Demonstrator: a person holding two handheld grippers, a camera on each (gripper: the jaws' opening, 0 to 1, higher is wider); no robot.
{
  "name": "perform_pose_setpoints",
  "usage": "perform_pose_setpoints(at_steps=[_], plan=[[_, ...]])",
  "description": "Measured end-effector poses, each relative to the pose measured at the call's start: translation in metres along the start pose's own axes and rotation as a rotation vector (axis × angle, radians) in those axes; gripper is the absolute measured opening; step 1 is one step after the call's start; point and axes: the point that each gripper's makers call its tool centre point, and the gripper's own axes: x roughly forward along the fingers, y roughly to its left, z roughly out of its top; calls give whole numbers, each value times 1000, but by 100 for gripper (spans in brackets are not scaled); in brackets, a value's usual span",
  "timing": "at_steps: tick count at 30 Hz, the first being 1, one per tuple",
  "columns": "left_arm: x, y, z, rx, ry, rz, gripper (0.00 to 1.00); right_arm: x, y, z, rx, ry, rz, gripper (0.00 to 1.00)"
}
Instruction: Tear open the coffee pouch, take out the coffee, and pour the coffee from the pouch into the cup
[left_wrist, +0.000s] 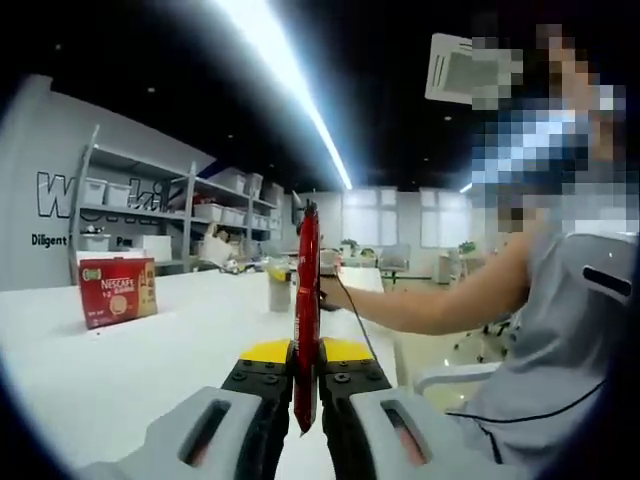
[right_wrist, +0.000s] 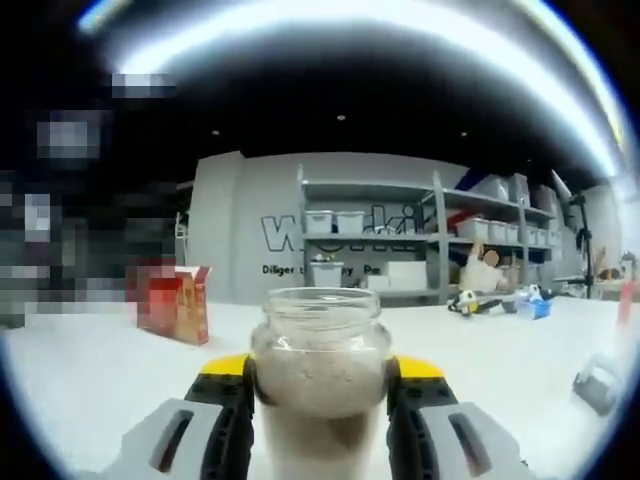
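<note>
In the left gripper view a long red coffee stick pouch (left_wrist: 306, 300) stands upright, edge-on, clamped between the jaws of my left gripper (left_wrist: 306, 385), which is shut on it. In the right gripper view a clear glass jar (right_wrist: 320, 390) with an open mouth holds light brown powder or liquid up to its shoulder. My right gripper (right_wrist: 320, 405) is shut on its body. A red Nescafe box (left_wrist: 117, 290) stands on the white table (left_wrist: 190, 350) to the left; the same box (right_wrist: 172, 300) appears left of the jar.
A person in a grey top (left_wrist: 560, 350) sits at the right, forearm (left_wrist: 420, 305) reaching across the table. A small pale cup (left_wrist: 279, 285) stands behind the pouch. Shelving with bins (right_wrist: 400, 250) lines the far wall. A small grey object (right_wrist: 600, 385) lies on the table at right.
</note>
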Motion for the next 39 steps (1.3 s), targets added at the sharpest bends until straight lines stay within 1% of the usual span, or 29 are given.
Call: perform_pose_setpoints(at_steps=[4,10,12,15,18,22,26,32,36,37,39], plan=[[-3,1,2,11,1,9,12,-11,14,1,1,-11,36,51],[-5,0,6,12,-12,11,12,-25,36,2,1,-9,93,51],[-5,-2,7,15,-11,9,12,-30,43,2,1,-12,110,51],[-4,-5,6,21,-4,7,12,-39,57,3,4,-20,156,51],[-4,-6,6,25,-4,5,12,-47,68,4,4,-16,189,51],[-3,-7,6,24,-5,4,12,-54,80,4,6,-13,222,51],[-2,-9,6,29,-1,2,12,-61,95,5,10,-26,256,51],[-3,-11,7,31,-2,2,12,-69,129,7,10,-39,305,52],[-1,-11,6,32,1,1,12,-69,148,7,16,-52,327,52],[-1,-12,6,32,0,-1,12,-69,150,7,16,-53,329,52],[-1,-12,7,32,-2,-4,12,-70,167,8,20,-60,351,52]])
